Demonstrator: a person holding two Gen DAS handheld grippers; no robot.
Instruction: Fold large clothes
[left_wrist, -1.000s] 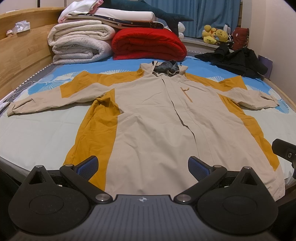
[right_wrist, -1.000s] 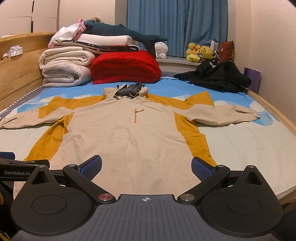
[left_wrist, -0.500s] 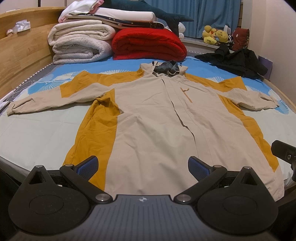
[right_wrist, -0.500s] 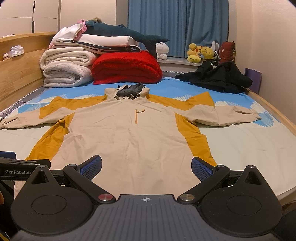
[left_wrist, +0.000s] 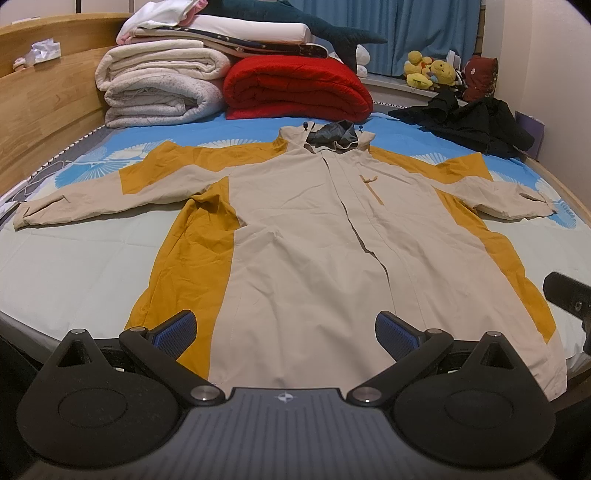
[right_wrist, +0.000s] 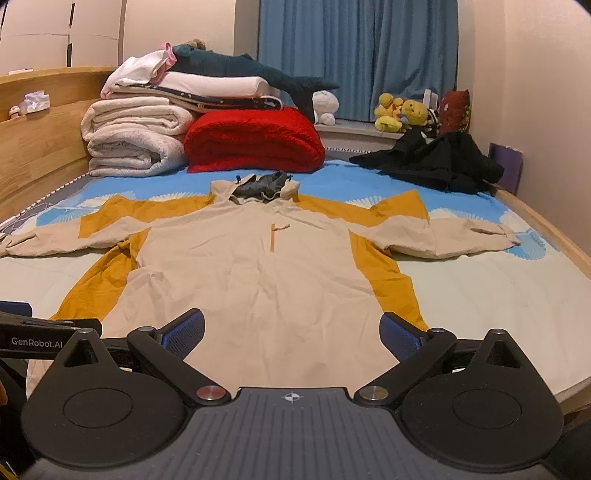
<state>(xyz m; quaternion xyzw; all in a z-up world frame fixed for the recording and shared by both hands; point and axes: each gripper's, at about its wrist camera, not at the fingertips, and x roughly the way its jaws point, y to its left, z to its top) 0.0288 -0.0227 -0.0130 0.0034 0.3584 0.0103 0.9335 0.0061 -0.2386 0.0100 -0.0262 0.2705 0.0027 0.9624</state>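
Jacket (left_wrist: 314, 236) lies flat at frame centre on bed (left_wrist: 74, 266), long axis running from hem up-frame to hood, hem just beyond left gripper (left_wrist: 286, 332) and right gripper (right_wrist: 291, 332), both wide, empty.

Jacket (left_wrist: 314, 236) spread on bed (left_wrist: 74, 266), folded bedding (left_wrist: 159, 88) behind, dark clothes (left_wrist: 469, 125) behind right

Left gripper (left_wrist: 285, 332), right gripper (right_wrist: 291, 334); jaws wide
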